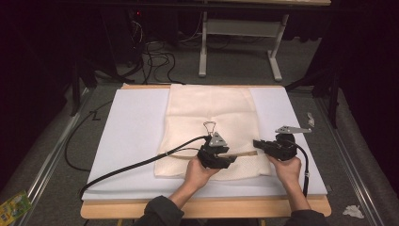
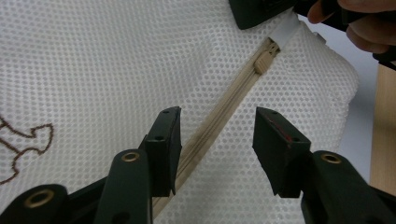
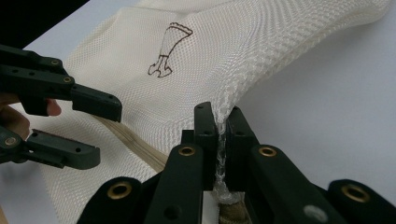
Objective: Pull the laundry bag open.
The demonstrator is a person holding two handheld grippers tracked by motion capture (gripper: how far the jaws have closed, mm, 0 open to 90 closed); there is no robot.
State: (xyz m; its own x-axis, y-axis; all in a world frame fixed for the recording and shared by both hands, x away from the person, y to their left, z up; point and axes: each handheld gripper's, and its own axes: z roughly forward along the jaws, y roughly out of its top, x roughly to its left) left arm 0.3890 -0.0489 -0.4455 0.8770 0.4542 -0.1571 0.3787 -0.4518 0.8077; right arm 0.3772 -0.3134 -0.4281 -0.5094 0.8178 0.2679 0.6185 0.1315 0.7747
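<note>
Jaws of the right gripper [image 3: 218, 140] are pinching the near edge of the mesh bag [image 1: 211, 122], which lies flat on the white board [image 1: 136, 136]. The left gripper [image 2: 215, 140] is spread, straddling the zipper [image 2: 219, 116]. To zip or unzip cleanly, I judge it should keep the mesh taut and clamp the small slider [image 2: 265, 60].
</note>
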